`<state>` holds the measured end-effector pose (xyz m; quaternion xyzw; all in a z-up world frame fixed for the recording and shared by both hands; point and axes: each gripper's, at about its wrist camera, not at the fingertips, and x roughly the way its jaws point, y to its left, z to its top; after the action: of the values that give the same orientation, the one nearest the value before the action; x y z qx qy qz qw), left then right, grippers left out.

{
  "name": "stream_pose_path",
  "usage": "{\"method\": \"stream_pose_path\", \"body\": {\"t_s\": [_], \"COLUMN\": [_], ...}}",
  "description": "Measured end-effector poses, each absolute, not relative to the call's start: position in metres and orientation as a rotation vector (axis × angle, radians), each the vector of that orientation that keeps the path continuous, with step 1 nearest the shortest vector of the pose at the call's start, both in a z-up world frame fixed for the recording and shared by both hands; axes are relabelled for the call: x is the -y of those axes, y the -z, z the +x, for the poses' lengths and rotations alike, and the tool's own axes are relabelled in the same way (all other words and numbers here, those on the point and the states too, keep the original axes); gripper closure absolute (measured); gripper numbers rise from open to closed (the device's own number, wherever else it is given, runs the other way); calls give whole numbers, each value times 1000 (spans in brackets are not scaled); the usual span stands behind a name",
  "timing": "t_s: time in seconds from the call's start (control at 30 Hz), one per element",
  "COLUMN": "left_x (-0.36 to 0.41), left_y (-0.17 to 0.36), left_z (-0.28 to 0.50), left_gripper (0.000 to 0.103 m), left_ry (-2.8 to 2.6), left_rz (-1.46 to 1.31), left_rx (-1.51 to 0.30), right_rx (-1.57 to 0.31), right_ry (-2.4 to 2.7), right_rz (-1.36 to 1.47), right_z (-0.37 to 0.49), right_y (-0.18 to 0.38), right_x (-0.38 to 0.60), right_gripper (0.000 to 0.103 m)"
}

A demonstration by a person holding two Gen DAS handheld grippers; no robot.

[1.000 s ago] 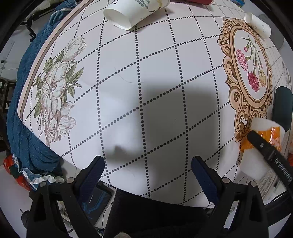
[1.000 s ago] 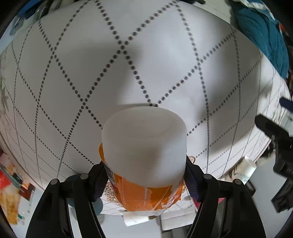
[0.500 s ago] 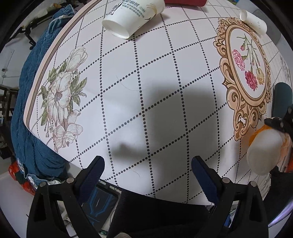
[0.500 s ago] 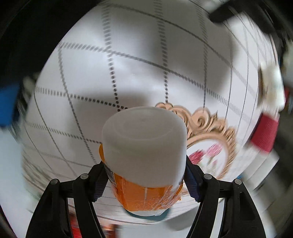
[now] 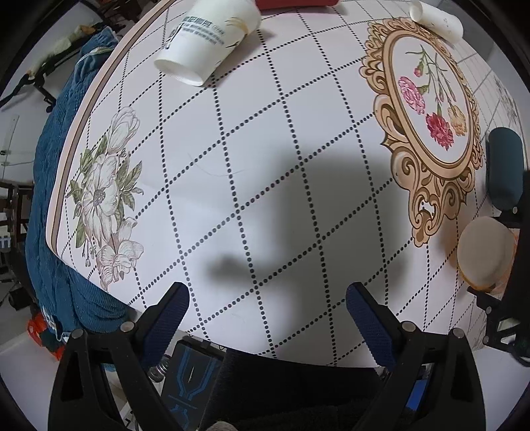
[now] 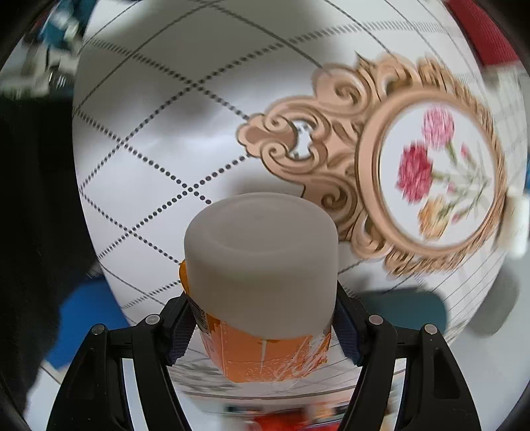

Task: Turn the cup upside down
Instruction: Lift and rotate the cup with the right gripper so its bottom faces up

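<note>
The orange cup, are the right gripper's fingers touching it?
Touching. The right wrist view shows both blue pads pressed against the orange cup's sides, no gap.

Tablecloth (image 5: 251, 185): white, black dotted diamond grid; pale floral print w/ green leaves at left; tan-gold scroll medallion (image 5: 430, 109) w/ pink, red, orange blooms. Cup (image 6: 261, 265): frosted white base, orange label band. Paper cup (image 5: 207, 39): white, grey-blue text. Gripper pads (image 5: 165, 315): dark blue, ribbed; frames black. Cloth (image 5: 56, 185) at table edge: teal-blue. Item (image 5: 298, 2) at far edge: red.
</note>
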<state>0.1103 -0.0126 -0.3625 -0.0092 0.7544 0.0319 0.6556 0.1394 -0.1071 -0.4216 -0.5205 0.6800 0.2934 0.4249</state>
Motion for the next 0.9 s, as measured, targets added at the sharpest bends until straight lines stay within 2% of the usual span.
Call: {"method": "stream_pose_path", "body": {"t_s": [0.37,0.77,0.9], "left_x": [26,43,51], "left_y": [367,369,368], "left_z": [111,116,121], "left_gripper": [6,6,6], "left_ry": [-48,-1,11], "left_rz": [-1,20,38], "left_rx": [-1710,-1711,-1709], "right_rx": [-2055,-2161,-2186], "right_ry": [-420,-292,-255], "right_rz": [-680,-284,-212], "right_z": [192,224,232], "right_y": [438,446,450], "right_x": [162,225,247], "right_gripper": [29,29,24]}}
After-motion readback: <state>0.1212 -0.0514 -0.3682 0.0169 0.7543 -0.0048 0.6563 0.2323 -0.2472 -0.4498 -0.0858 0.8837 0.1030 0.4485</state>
